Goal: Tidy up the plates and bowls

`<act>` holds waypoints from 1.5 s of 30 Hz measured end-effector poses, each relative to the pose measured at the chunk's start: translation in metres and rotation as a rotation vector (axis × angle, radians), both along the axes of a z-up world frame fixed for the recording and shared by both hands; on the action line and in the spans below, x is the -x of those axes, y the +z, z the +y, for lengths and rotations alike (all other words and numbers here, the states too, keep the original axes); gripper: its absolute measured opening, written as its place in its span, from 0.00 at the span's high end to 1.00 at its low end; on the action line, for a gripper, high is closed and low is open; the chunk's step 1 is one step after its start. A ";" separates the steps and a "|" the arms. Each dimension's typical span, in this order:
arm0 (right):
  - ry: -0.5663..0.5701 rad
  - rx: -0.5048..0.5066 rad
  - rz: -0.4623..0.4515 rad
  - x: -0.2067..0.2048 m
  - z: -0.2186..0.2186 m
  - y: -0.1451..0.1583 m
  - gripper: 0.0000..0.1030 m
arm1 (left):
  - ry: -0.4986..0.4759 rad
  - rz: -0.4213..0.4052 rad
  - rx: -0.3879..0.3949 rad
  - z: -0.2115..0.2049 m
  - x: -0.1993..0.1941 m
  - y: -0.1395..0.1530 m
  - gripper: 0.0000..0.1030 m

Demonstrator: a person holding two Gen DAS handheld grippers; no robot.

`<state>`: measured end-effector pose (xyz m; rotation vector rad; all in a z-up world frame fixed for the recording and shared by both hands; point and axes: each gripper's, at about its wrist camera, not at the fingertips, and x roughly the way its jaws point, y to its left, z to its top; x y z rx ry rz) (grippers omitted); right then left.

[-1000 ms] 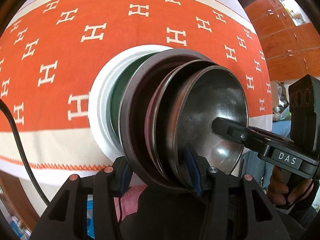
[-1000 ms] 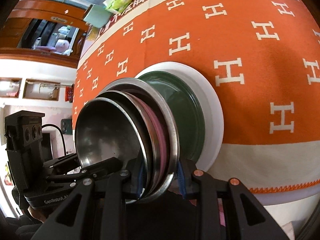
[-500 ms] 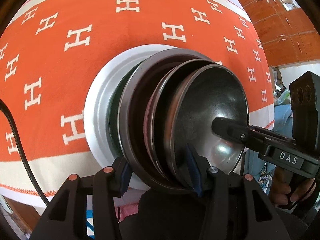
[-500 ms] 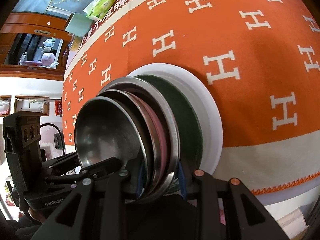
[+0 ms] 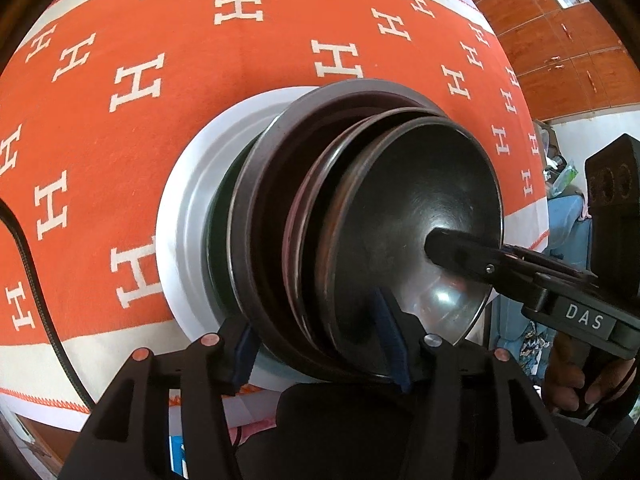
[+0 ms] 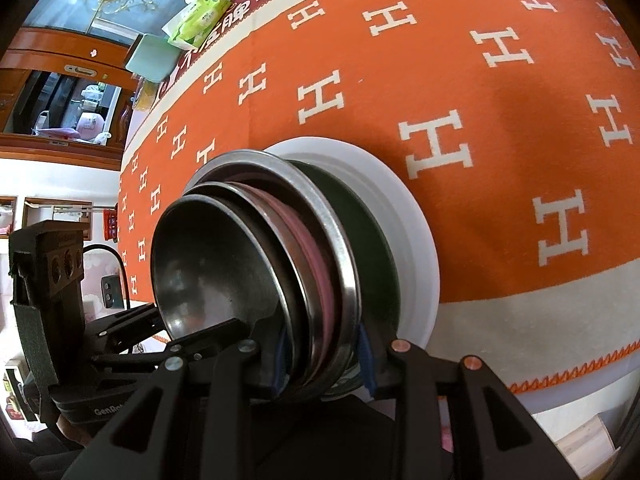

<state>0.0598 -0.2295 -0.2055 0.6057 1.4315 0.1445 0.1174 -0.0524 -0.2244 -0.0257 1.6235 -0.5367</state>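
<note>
Steel bowls point(image 5: 420, 216) nested, round white plate point(image 5: 180, 216) beneath.

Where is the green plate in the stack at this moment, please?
In both wrist views the green plate sits second from the bottom, directly on the white plate and under the large steel plate.

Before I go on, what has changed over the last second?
The left gripper sank slightly, bringing the stack of bowls and plates a little nearer the orange cloth. Its fingers are opening with the stack's rims between them. Unchanged: the right gripper clamps the stack's other side, and the stacking order is the same.
</note>
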 end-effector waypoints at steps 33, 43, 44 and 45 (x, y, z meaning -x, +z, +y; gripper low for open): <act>-0.217 0.256 -0.362 0.069 0.027 0.078 0.47 | 0.022 -0.418 0.111 0.037 0.020 0.091 0.36; -0.119 0.247 -0.451 0.084 0.028 0.095 0.20 | 0.242 -0.563 0.107 0.063 0.046 0.122 0.30; -0.109 0.246 -0.451 0.086 0.029 0.097 0.20 | 0.254 -0.580 0.094 0.064 0.050 0.126 0.30; -0.093 0.239 -0.443 0.086 0.027 0.100 0.19 | 0.266 -0.589 0.077 0.064 0.056 0.130 0.29</act>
